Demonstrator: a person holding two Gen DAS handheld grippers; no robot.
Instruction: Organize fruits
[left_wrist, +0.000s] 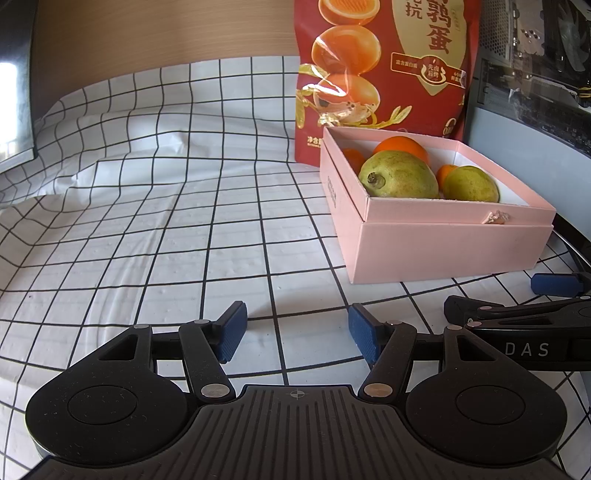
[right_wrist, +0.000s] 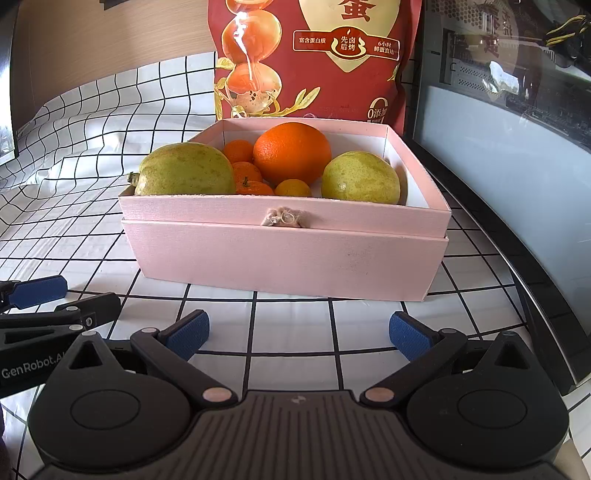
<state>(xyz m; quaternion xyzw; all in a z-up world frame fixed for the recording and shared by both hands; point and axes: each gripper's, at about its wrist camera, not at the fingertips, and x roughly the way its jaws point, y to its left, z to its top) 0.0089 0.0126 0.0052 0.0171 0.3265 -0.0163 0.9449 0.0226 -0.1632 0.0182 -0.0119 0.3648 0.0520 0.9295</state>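
A pink box stands on the checked cloth and holds the fruit. Inside lie a big orange, two green pears, and several small tangerines. My right gripper hovers open just in front of the box, nothing between its blue pads. My left gripper is open over bare cloth to the left of the box, empty. Each gripper shows at the edge of the other's view.
A tall red snack bag stands behind the box. A dark computer case walls off the right side. A monitor edge stands far left. The grid-patterned cloth stretches wrinkled to the left.
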